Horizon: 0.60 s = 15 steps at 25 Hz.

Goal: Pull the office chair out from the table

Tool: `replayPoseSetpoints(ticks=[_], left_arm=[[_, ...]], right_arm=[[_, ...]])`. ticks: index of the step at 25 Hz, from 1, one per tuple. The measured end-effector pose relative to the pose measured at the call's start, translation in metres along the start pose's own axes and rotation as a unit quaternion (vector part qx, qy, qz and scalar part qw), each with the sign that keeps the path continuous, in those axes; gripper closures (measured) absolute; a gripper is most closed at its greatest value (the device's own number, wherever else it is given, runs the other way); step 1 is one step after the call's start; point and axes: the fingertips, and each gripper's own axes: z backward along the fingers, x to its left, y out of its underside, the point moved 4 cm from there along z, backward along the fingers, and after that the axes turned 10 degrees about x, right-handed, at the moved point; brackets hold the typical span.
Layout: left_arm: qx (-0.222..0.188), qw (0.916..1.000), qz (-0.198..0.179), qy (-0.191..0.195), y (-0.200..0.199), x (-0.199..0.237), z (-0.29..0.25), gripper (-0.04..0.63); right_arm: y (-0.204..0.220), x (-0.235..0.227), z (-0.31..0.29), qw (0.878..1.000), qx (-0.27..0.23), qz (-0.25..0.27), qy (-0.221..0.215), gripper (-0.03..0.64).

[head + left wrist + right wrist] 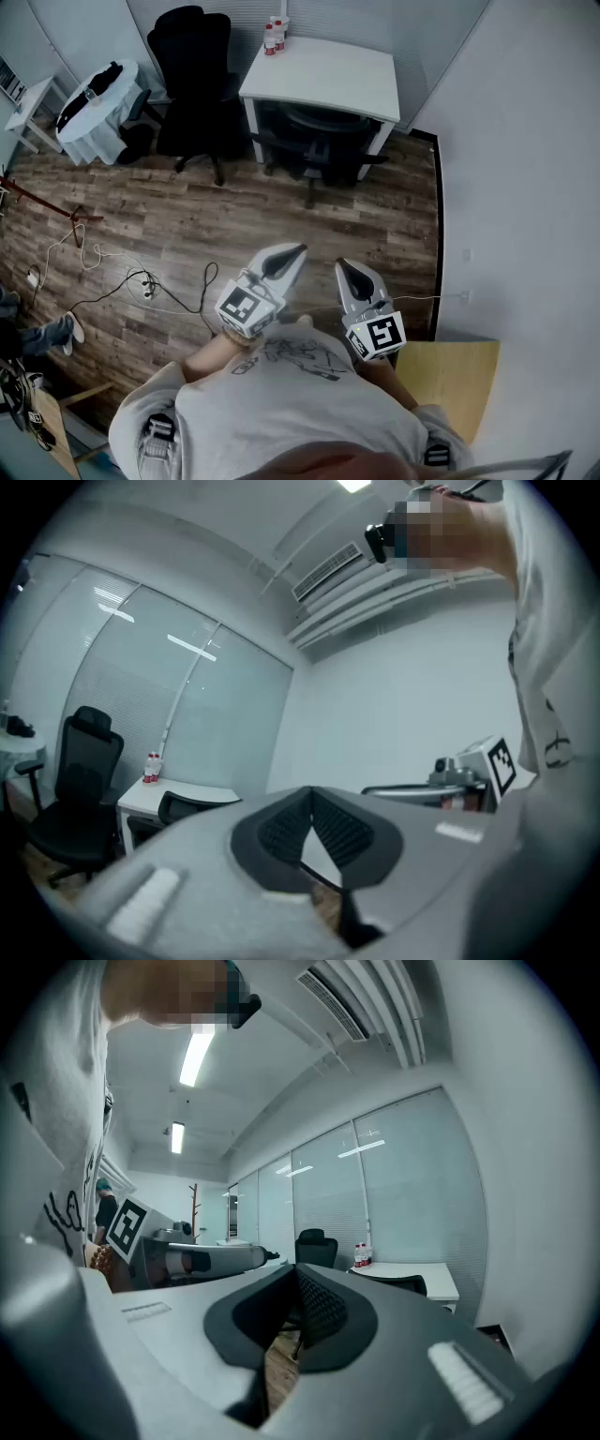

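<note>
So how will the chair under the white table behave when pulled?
The office chair probably rolls easily: its spread-leg base stands on a smooth plank floor. Its armrests sit close to the table legs, so it could snag or swivel.

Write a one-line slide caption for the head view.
Left gripper and right gripper, both shut, face the office chair tucked under the white table.

I am noting open wood floor [281, 211] in front of the table [328, 75]. The office chair [319, 141] is filling the space beneath it; a second chair [187, 66] is standing just left, a wall [525, 169] closing the right. Loose cables [141, 281] are trailing front-left.
</note>
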Motion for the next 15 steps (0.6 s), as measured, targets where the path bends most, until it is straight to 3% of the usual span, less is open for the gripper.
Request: replayPoseSetpoints(ticks=[15], left_arm=[[-0.008,0.9999,0.002,-0.008,-0.001,-0.003,-0.017,0.600]], right_arm=[[-0.007,-0.018,0.006,1.000,-0.026,-0.008,-0.009,0.611]])
